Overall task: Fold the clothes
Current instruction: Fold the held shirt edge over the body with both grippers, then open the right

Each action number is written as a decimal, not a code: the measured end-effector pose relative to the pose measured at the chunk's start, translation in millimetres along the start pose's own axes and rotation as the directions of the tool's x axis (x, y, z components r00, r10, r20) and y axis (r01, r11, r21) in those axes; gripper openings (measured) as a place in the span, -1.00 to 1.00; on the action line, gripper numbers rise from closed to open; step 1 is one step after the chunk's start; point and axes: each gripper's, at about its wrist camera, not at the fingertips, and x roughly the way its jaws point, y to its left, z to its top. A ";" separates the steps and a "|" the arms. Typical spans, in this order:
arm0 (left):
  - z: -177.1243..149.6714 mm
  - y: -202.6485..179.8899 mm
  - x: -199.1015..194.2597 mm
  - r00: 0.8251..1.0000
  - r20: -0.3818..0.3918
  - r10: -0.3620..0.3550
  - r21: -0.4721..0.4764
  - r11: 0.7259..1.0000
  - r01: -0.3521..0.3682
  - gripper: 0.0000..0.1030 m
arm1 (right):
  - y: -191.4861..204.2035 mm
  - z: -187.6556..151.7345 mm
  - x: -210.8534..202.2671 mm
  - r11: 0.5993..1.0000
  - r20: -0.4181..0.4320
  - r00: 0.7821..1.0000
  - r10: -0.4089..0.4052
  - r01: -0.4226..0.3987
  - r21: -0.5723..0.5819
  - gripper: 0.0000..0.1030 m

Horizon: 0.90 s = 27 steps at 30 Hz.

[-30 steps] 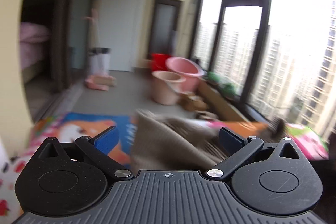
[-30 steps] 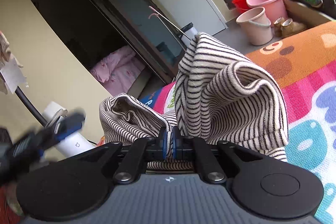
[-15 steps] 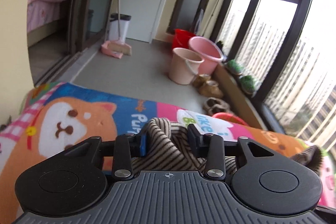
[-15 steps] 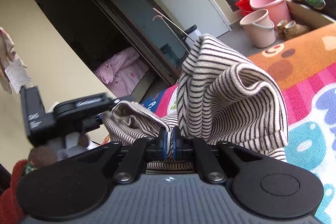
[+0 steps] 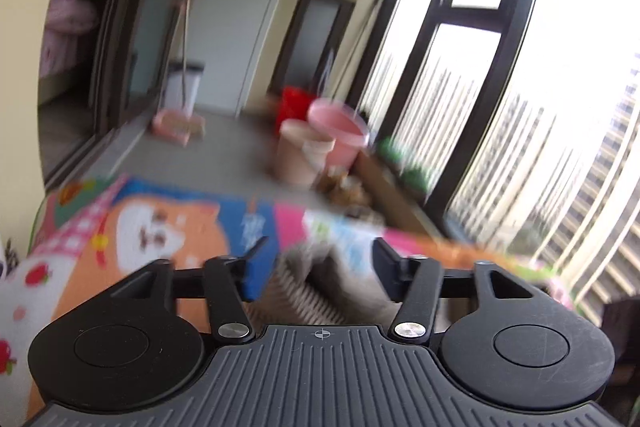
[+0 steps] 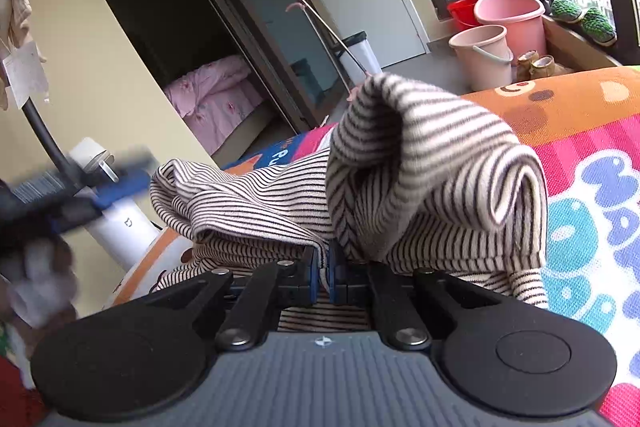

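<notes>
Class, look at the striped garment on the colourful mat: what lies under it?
Under the striped garment lies the cartoon-print mat, showing around its edges. Whatever part of the mat or anything else sits beneath the bunched folds is covered and cannot be seen.

My left wrist view is smeared by motion blur: the cream-and-black striped knit garment [image 5: 308, 291] between the open fingers of my left hand-held gripper [image 5: 316, 263] is only a soft grey mass, and I cannot tell whether either pad touches it. The 2 pink plastic buckets [image 5: 320, 147] and the colourful cartoon-printed play mat [image 5: 160, 227] are blurred too. In my right wrist view, the left hand-held gripper appears at the left edge as a dark-and-blue streak, cut off by the frame. The body of my right hand-held gripper [image 6: 323, 269] hides the garment's near edge.
</notes>
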 end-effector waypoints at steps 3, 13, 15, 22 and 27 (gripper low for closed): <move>0.4 -19.7 8.3 0.998 0.041 -0.051 0.034 0.998 0.049 0.61 | 1.8 -0.4 -0.5 1.000 -0.001 1.000 -0.006 0.006 -0.005 -0.94; -56.5 -13.6 48.9 0.993 -0.115 0.019 0.098 0.995 -0.007 -0.02 | 12.9 -0.8 -5.1 0.996 -0.049 0.996 -0.070 0.068 -0.050 -0.93; -60.9 -8.6 45.3 0.995 -0.100 0.003 0.088 0.996 0.006 -0.02 | 20.9 5.5 -7.8 0.994 -0.059 0.994 -0.093 0.089 -0.061 -0.91; -65.2 -10.7 41.9 0.996 -0.088 0.004 0.112 0.994 0.006 -0.02 | 73.4 41.0 -45.1 0.971 0.139 0.983 -0.118 0.144 -0.190 -0.76; -64.3 -7.4 41.3 0.996 -0.089 -0.008 0.101 0.995 0.017 0.00 | 68.9 67.1 -21.3 0.931 0.199 0.948 -0.248 0.289 -0.221 -0.43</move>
